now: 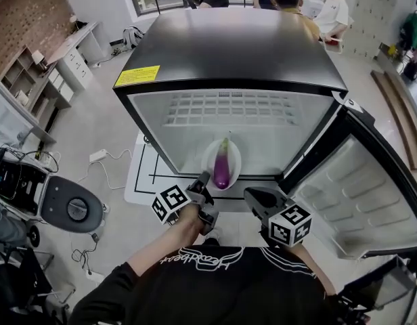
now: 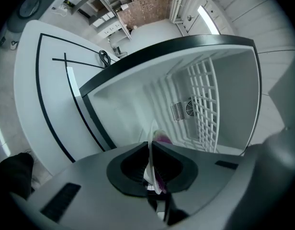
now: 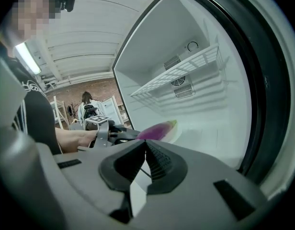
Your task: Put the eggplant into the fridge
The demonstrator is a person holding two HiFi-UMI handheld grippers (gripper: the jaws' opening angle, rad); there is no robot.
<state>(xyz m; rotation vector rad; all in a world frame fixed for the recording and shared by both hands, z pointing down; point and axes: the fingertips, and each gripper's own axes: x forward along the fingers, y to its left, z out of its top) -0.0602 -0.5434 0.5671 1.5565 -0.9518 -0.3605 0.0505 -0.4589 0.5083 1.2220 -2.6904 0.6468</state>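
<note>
Eggplant [image 1: 222,166]: purple, lying lengthwise on a white plate [image 1: 233,161], green stem end pointing into the fridge [image 1: 235,46]. It is at the mouth of the open cabinet, below the wire shelf [image 1: 229,107].
Left tongs [image 1: 202,185]: closed on the near rim of the plate. My own view shows the thin white edge pinched between the pads, with the eggplant just beyond them.
Plate: carried level from its near edge. I cannot tell whether its bottom touches the fridge floor or hangs just above it.
Right tongs [image 1: 252,196]: jaws together with nothing between them, just beside the plate and apart from it.
Door [image 1: 357,195]: swung wide to the right, so the way in is free.
Done: the door is open and the eggplant is at the threshold.
Left: by my judgement, set the plate down well inside, let go of the rim, draw both tongs out and probably shut the door.
</note>
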